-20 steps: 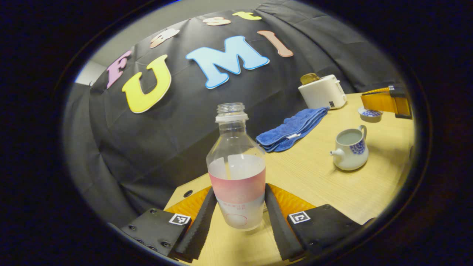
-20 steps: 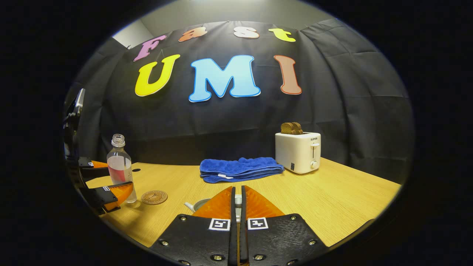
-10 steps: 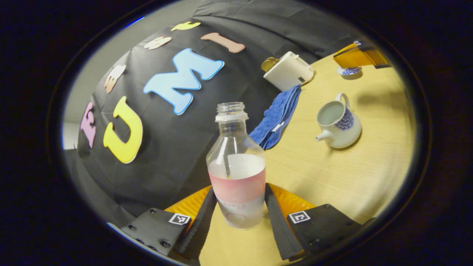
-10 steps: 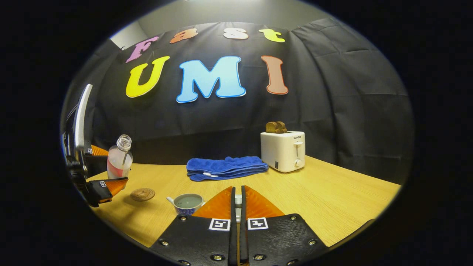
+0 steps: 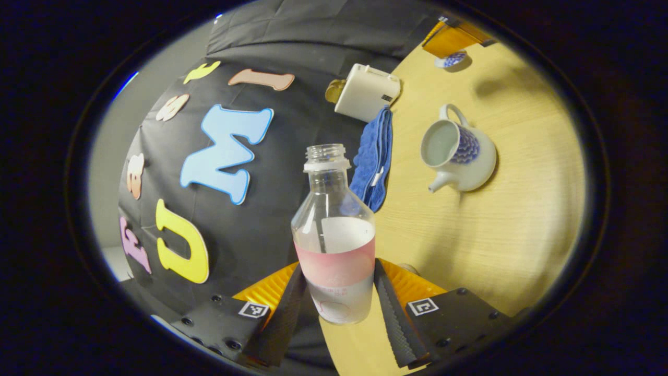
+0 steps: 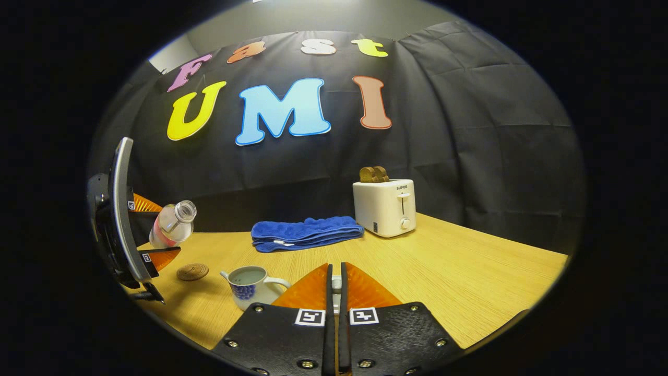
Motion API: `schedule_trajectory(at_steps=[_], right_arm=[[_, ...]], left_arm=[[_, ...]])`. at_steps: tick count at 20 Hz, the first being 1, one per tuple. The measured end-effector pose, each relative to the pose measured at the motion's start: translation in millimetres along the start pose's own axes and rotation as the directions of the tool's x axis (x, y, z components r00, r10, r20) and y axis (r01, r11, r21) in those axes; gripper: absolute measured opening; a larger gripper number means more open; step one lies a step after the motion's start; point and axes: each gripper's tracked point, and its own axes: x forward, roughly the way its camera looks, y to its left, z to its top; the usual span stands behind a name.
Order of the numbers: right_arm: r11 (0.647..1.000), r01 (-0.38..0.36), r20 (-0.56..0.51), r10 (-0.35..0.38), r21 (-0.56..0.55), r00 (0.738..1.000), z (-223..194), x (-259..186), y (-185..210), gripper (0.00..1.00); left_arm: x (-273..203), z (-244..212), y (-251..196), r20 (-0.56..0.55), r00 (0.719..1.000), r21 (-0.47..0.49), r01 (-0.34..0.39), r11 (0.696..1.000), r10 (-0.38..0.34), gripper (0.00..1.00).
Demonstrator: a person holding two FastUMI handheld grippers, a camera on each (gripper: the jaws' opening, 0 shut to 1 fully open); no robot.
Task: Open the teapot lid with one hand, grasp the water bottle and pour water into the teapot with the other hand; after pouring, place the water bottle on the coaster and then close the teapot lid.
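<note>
Teapot (image 6: pixel 250 284) sat lidless on the table (image 6: pixel 459 282), which we used as landmark, water already visible inside. We had the left gripper (image 5: pixel 334 292) clenched on the water bottle (image 5: pixel 334 235), both fingers pressing its lower body, cap off, held above the table and tipped toward the teapot, mouth short of the opening. Right gripper (image 6: pixel 335 284) was clamped on a small white piece we took for the lid, lifted just off the table beside the teapot. Coaster (image 6: pixel 192 271) lay on the table under the bottle, near the spout. We judged this the pour step, barely started. Next: bring the mouth over the opening, tilt further, and watch for spill onto the table.
</note>
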Motion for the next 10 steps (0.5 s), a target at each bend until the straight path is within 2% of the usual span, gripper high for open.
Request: schedule_trajectory(at_steps=[4,10], right_arm=[[1.0,0.001,0.002,-0.001,0.008,1.0,-1.5,-1.8,-2.7,0.03],[1.0,-0.008,0.004,0.008,0.022,1.0,-1.2,-3.8,-2.9,0.03]], left_arm=[[2.8,4.6,5.2,0.0,1.0,0.149,-0.011,0.989,0.011,0.87],[7.8,11.2,2.9,-0.012,1.0,0.32,0.001,0.947,0.003,0.88]])
